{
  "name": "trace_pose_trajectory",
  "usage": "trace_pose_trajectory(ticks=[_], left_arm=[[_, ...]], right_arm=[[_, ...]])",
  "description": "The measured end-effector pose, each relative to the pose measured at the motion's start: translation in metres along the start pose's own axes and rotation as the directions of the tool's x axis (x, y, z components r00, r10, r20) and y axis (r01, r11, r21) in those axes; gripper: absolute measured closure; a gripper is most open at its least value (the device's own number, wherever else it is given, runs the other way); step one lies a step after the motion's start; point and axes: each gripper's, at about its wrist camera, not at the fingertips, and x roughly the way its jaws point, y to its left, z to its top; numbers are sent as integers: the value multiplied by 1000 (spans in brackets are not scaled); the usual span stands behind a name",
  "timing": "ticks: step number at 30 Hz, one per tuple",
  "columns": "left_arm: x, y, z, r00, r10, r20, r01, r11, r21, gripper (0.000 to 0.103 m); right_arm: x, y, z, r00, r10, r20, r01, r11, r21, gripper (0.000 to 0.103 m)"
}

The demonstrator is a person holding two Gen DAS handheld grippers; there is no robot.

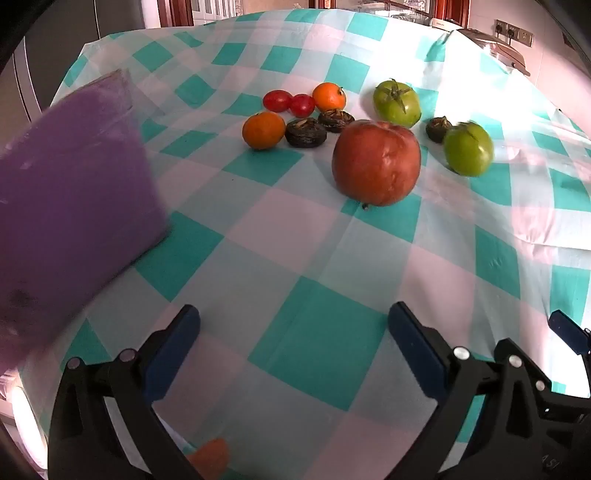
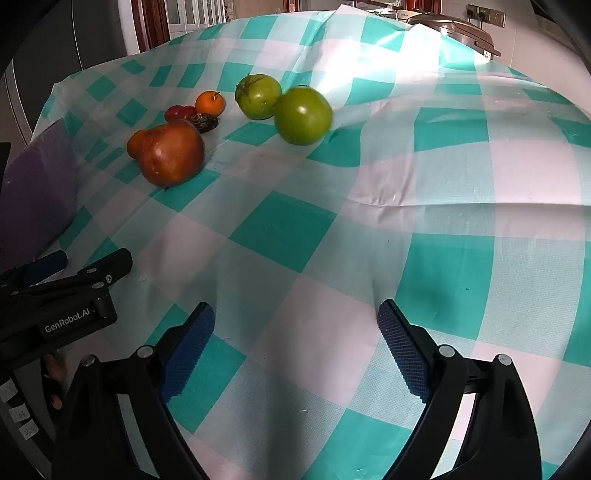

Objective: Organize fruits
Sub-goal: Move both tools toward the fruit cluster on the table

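Observation:
Fruits lie on the checked tablecloth: a big red apple (image 1: 376, 162) (image 2: 170, 153), two green tomatoes (image 1: 396, 102) (image 1: 468, 148) (image 2: 258, 95) (image 2: 303, 115), two oranges (image 1: 263, 130) (image 1: 329, 96), two small red tomatoes (image 1: 277, 100) and several dark wrinkled fruits (image 1: 306, 132). A purple box (image 1: 70, 206) (image 2: 37, 192) stands at the left. My left gripper (image 1: 293, 321) is open and empty, well short of the apple. My right gripper (image 2: 295, 317) is open and empty over bare cloth. The left gripper's side shows in the right wrist view (image 2: 66, 291).
The teal and white tablecloth (image 1: 314, 332) covers the table; its far edge lies behind the fruits. A metal appliance (image 2: 458, 31) sits at the back right. A fold in the cloth (image 2: 443, 199) runs across the right side.

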Motion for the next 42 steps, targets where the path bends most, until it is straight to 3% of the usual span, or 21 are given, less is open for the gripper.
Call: trace_pose_trajectory(ticks=[42], left_arm=[[1, -5, 1, 1000, 4, -1, -4, 1000, 2, 1]], right_arm=[[0, -1, 0, 1000, 1, 2, -1, 1000, 0, 15]])
